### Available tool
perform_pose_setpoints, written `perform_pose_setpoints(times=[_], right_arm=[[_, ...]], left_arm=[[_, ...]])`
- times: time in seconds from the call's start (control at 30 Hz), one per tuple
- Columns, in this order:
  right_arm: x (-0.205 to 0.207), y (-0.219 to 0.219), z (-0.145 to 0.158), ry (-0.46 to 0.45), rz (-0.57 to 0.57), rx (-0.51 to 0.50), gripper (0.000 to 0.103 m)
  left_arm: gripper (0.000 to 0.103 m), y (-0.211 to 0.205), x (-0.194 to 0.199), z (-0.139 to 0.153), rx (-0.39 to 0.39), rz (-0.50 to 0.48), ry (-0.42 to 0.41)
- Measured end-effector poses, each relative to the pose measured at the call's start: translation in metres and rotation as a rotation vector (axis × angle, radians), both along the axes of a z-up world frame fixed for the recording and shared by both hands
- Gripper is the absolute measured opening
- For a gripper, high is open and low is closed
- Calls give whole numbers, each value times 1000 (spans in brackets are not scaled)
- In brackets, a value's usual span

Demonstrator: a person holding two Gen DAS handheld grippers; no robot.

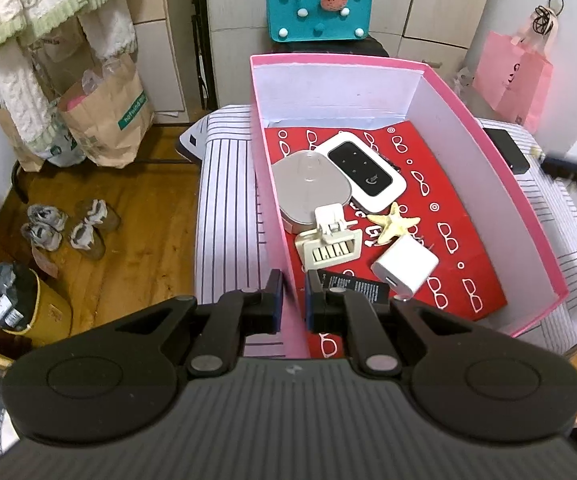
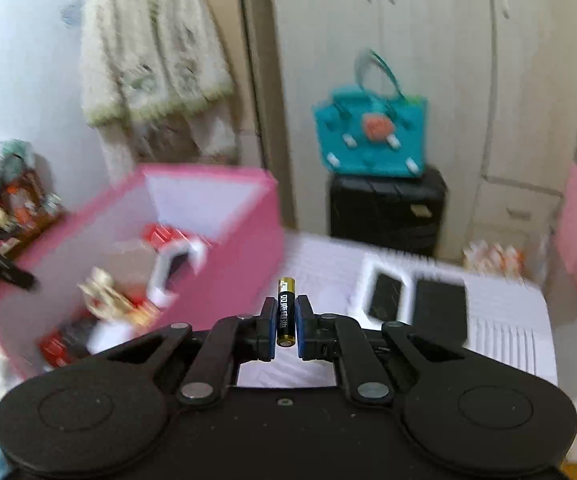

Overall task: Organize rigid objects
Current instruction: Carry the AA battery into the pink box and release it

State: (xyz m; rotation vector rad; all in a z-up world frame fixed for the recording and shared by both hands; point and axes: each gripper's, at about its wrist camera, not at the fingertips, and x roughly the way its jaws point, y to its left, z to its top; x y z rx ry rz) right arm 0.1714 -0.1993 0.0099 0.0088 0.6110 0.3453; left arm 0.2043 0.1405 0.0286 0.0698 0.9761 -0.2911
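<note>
**Battery in our right claw, box wall in our left**

Over the pink box (image 1: 468,120), from the left wrist view, we see our left claw (image 1: 294,300) pinched narrow on the box's near-left wall, one finger outside and one inside. On the red patterned sheet (image 1: 448,208) lining the box lie a grey oval case (image 1: 308,184), a white pocket router with a black face (image 1: 362,168) partly over it, a cream hair clip (image 1: 330,240), a pale starfish (image 1: 394,222), a white charger cube (image 1: 404,270) and a black printed card (image 1: 362,290) just beside our inner finger. The box sits on a striped cloth (image 1: 228,200) covering the tabletop. A black flat thing (image 1: 508,148) lies on the cloth beyond the box's right wall.

From the right wrist view, much blurred, our right claw (image 2: 285,322) is clamped on a black-and-gold battery (image 2: 285,308), which stands upright between the pads, gold end up. The pink box (image 2: 228,240) is to the left of it; a phone on a white tray (image 2: 386,294) and a dark slab (image 2: 440,304) lie to the right on the cloth. A teal bag (image 2: 372,136) sits on a black suitcase (image 2: 388,208) behind.
</note>
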Motion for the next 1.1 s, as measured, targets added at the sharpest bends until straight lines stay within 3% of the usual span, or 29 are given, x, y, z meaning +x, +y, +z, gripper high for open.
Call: perform_pose_setpoints(times=[0.2,0.37,0.53,0.9,0.97,1.1], right_arm=[[17,34,39,-15,201,69,12],[50,82,31,8,285,-56,12],[86,116,5,42,273,-224,12],[103,135,-19,56,311,-393,12],[104,135,-21,64,301,-397,12],[98,122,-15,49,299,-307,17]], left_arm=[[8,-3,-3,0,21,-3,-17],[8,-2,-3,0,5,6,-21],[8,1,-2,0,-18,23,-18],[8,1,-5,-1,-27,70,-21],[8,2,-5,-1,-32,74,-19],[8,1,-5,-1,-26,76,-19]])
